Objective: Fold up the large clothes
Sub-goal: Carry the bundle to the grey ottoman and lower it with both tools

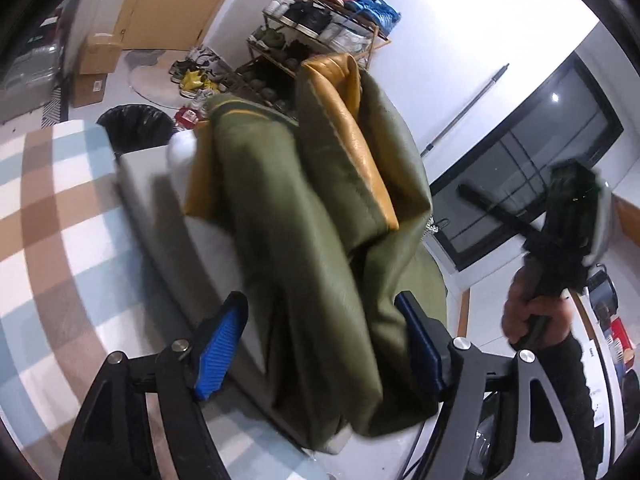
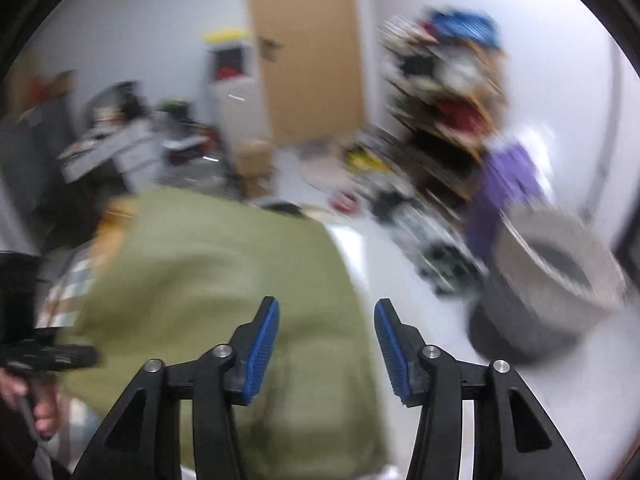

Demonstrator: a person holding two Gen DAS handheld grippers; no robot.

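Note:
An olive green garment (image 1: 320, 208) with a mustard yellow lining (image 1: 352, 128) lies in long folds on a pale grey cushion (image 1: 160, 184). My left gripper (image 1: 320, 300) stands open over its near end. The cloth runs between the blue pads: the right pad (image 1: 416, 340) sits against a fold and the left pad (image 1: 220, 344) is clear of it. In the blurred right wrist view, my right gripper (image 2: 327, 302) is open at the right edge of the garment (image 2: 208, 288), with nothing pinched. A hand (image 1: 528, 316) holds the other gripper's handle at the right.
A checked blanket (image 1: 52, 216) covers the surface at the left. A black bin (image 1: 136, 124), cardboard boxes (image 1: 96, 68) and a shoe rack (image 1: 320, 28) stand beyond. A grey basket (image 2: 552, 280) and purple cloth (image 2: 508, 184) lie to the right, and a dark window (image 1: 532, 168) is on the wall.

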